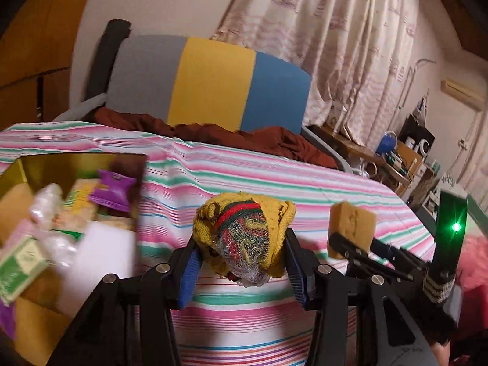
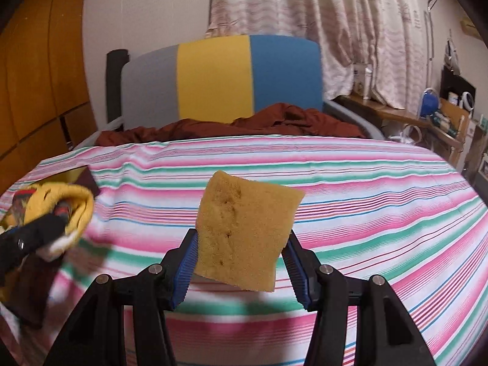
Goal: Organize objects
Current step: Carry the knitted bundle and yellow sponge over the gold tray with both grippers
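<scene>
Gripping tools: two hand-held grippers, black linkage arms with ribbed blue pads, both partly closed on soft loads above the bed.
Left gripper point(image 1: 242, 254): jaws pinch a yellow knit bundle point(image 1: 247, 235) from both sides; pads press into it.
Bundle: lumpy, rounded, coarse yellow knit with a red-and-green band, over a shiny patterned mesh core that sags below the pads.
Right gripper point(image 2: 241, 250): jaws squeeze a sponge point(image 2: 244, 231) by its lower edges.
Sponge: squarish slab, tan-yellow, porous and pitted, tilted clockwise, its top corner toward 1 o'clock.
Cross view: from the left camera the sponge sits at 3 o'clock of the bundle, apart from it; a green light glows on the right tool's body.
Box point(image 1: 21, 167): open gold-walled carton at 9 o'clock of the left gripper, crowded with a purple sachet point(image 1: 114, 190), a green packet point(image 1: 18, 267), crinkly clear wrappers and a white block; blurred.
Bedcover point(image 2: 366, 213): smooth cloth striped pink, green, white and blue, under both tools.
Beyond, 12 o'clock: rumpled rust-brown blanket point(image 2: 274, 120), then a curved headboard point(image 2: 213, 79) in grey, yellow and blue panels, and pleated pale curtains point(image 2: 320, 15).
</scene>
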A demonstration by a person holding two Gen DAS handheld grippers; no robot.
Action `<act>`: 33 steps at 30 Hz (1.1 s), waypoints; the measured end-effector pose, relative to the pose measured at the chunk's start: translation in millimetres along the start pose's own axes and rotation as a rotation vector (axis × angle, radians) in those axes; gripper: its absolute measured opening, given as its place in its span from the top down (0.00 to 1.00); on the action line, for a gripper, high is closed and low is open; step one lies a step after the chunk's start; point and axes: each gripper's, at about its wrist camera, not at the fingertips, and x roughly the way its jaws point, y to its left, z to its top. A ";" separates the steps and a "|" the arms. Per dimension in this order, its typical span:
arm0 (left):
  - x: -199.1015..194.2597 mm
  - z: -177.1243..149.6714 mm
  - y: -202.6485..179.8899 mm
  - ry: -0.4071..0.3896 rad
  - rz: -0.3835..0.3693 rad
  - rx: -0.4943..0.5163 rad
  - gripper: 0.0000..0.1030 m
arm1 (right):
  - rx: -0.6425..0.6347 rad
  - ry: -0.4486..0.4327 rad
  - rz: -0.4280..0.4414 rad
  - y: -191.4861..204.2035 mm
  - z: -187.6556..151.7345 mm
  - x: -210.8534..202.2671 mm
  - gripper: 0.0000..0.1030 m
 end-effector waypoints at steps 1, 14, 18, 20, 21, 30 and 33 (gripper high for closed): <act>-3.7 2.1 6.7 -0.001 0.006 -0.008 0.51 | -0.004 0.003 0.012 5.7 -0.1 -1.4 0.47; -35.8 49.3 127.7 -0.028 0.160 -0.146 0.50 | -0.069 -0.042 0.243 104.3 29.7 -30.3 0.47; -24.4 67.7 169.9 0.017 0.219 -0.173 0.50 | -0.100 -0.041 0.292 128.6 36.4 -34.3 0.47; -19.4 76.0 191.5 0.032 0.236 -0.191 0.50 | -0.112 -0.034 0.314 141.6 38.3 -35.2 0.47; -16.0 79.6 200.5 0.049 0.237 -0.198 0.50 | -0.118 -0.031 0.322 146.2 39.1 -35.1 0.47; 9.4 96.7 265.5 0.157 0.301 -0.292 0.49 | -0.181 0.011 0.392 184.4 46.1 -28.4 0.47; 19.4 98.1 276.3 0.177 0.323 -0.297 0.42 | -0.198 0.019 0.402 192.1 44.9 -26.5 0.47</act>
